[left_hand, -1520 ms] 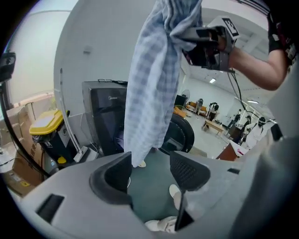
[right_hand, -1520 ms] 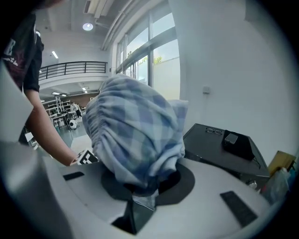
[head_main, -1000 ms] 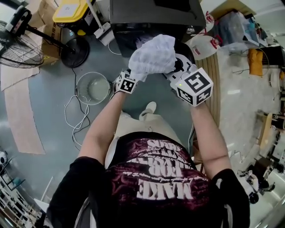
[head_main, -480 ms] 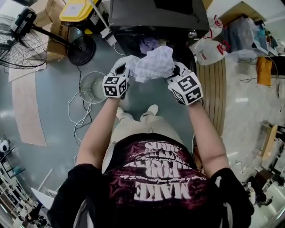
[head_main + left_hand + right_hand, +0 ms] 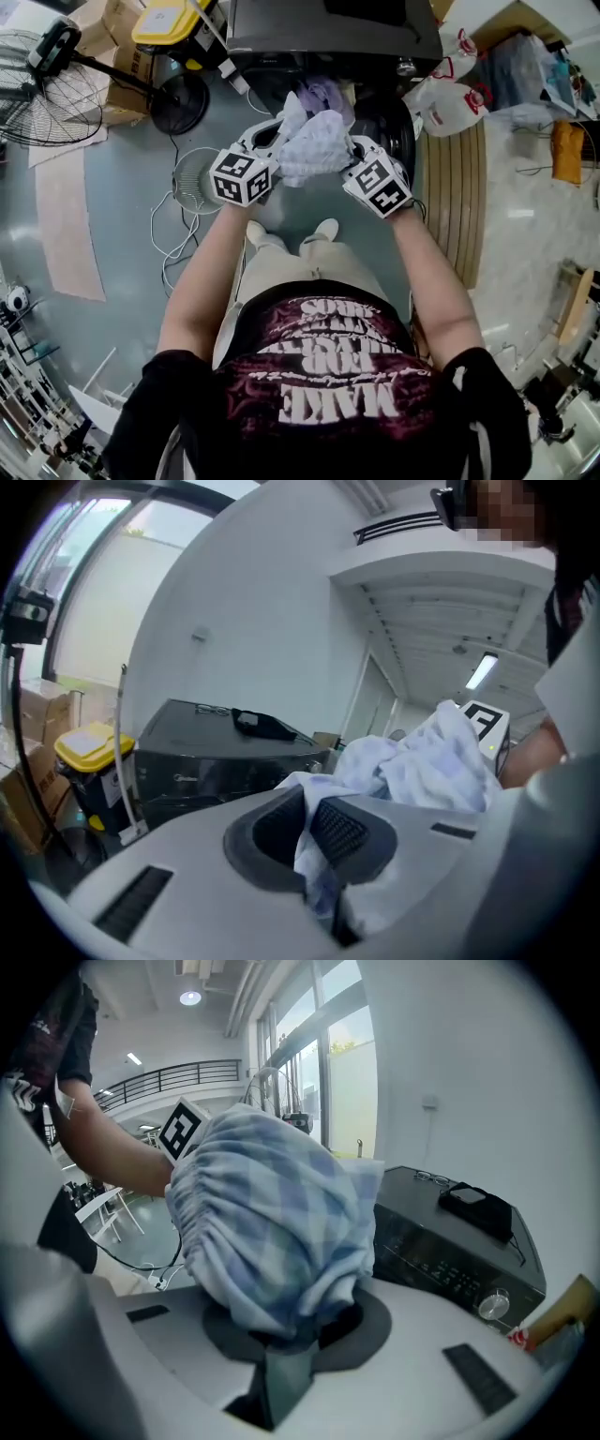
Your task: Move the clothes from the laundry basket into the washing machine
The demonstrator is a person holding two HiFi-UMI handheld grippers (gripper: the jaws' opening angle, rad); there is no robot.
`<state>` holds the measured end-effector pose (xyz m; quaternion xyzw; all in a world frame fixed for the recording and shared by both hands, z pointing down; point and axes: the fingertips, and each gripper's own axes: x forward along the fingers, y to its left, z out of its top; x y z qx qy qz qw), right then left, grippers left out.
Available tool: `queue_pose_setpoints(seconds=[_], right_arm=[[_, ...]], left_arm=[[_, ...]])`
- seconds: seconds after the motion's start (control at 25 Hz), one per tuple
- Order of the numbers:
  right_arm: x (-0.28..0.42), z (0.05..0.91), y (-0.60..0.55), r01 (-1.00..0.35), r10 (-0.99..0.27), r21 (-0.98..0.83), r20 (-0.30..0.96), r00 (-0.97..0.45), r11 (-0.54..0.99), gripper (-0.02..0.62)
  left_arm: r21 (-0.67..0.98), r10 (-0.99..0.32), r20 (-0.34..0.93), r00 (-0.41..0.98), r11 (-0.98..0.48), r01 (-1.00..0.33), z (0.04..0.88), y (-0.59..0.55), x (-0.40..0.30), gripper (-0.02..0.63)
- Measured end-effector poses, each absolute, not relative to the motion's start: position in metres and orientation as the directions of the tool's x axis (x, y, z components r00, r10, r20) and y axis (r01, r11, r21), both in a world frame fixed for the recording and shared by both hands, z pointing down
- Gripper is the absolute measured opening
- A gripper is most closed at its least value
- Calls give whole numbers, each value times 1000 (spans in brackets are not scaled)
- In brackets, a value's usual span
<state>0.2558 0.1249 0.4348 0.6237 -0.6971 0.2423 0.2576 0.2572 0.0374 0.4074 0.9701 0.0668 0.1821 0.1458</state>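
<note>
Levelled since a second ago, left gripper [image 5: 273, 143] and right gripper [image 5: 355, 156] stretch the cloth [image 5: 317, 148] between them, both jaws clamped on it, washing machine [image 5: 328, 33] directly ahead.

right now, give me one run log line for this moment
step: cloth to washer | left tool: shut on cloth | right tool: shut on cloth | cloth: held up before washer, not in

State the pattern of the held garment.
Pale blue-and-white check on the garment, clearest in the right gripper view.
</note>
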Motion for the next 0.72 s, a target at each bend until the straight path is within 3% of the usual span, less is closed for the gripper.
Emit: queue_pose_setpoints(seconds=[0.4,0.72], right_arm=[[258,442,136,-987,-746,-4,655,-125,162,95],[245,440,139,-962,-751,33,632,-190,272,297]], left_arm=[[395,432,279,858,-866,308,399,108,264,9],[464,607,231,760,-755,463,391,138,260,9]])
